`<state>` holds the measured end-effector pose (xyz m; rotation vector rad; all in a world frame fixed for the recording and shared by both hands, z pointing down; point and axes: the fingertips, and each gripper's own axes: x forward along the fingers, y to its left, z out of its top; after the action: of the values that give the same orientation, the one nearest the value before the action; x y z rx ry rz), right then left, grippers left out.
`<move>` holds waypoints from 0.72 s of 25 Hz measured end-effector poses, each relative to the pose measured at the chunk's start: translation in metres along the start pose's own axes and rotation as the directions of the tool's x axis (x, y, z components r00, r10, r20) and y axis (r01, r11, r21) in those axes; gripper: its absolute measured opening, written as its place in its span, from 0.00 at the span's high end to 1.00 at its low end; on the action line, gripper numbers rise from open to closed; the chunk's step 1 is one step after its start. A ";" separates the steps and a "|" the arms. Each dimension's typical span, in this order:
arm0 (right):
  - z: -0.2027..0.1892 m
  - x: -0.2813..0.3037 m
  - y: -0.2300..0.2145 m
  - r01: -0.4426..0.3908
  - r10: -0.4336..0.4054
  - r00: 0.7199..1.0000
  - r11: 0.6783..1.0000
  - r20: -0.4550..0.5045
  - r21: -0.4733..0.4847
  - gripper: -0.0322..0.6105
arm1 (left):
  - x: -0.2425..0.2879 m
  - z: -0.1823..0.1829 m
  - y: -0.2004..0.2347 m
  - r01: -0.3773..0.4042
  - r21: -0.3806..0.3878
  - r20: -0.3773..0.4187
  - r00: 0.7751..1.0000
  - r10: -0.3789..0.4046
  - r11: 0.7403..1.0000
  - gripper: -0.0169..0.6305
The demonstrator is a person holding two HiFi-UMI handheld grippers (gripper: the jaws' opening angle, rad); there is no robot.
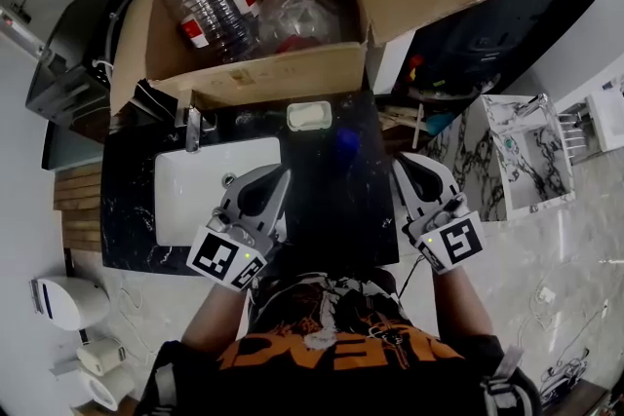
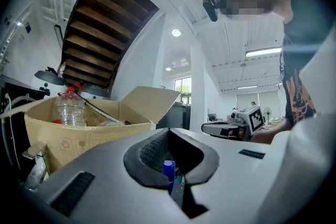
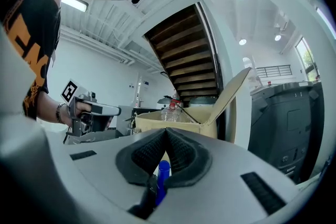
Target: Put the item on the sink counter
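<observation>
An open cardboard box point(image 1: 253, 78) stands at the back of the black marble sink counter point(image 1: 331, 209). In it lie clear plastic bottles; the largest bottle point(image 1: 207, 3) has a red cap. My left gripper point(image 1: 276, 172) hovers at the counter's front, beside the white basin point(image 1: 195, 185). Its jaws are shut and hold nothing. My right gripper point(image 1: 405, 161) is level with it at the counter's right edge, also shut and holding nothing. In the left gripper view the box point(image 2: 79, 131) and bottle point(image 2: 70, 107) lie ahead to the left. The right gripper view shows the box point(image 3: 176, 114) straight ahead.
A faucet point(image 1: 192, 127) and a white soap dish point(image 1: 310, 115) sit between the basin and the box. A marble-patterned white stand point(image 1: 531, 151) is on the right, a black cabinet point(image 1: 507, 5) behind it, and a dark unit point(image 1: 73, 83) on the left.
</observation>
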<state>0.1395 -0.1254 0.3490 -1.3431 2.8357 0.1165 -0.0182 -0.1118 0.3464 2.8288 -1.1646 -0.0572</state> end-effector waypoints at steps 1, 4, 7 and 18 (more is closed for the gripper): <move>0.000 0.000 0.000 0.000 0.000 1.000 1.000 0.002 0.000 0.93 | 0.000 0.000 0.001 -0.001 0.001 -0.001 1.000 0.001 1.000 0.95; 0.001 0.001 0.003 -0.006 0.006 1.000 1.000 0.003 -0.007 0.93 | -0.001 -0.001 0.003 -0.006 -0.001 -0.001 1.000 0.006 1.000 0.95; 0.001 0.002 0.003 -0.008 0.008 1.000 1.000 -0.003 -0.009 0.93 | -0.002 0.000 0.003 -0.007 -0.002 -0.001 1.000 0.007 1.000 0.95; -0.002 0.000 0.002 0.000 0.000 1.000 1.000 -0.016 -0.011 0.93 | -0.002 0.000 0.003 -0.001 -0.016 0.001 1.000 0.001 1.000 0.95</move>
<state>0.1377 -0.1242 0.3512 -1.3521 2.8523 0.1213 -0.0214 -0.1121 0.3466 2.8141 -1.1609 -0.0670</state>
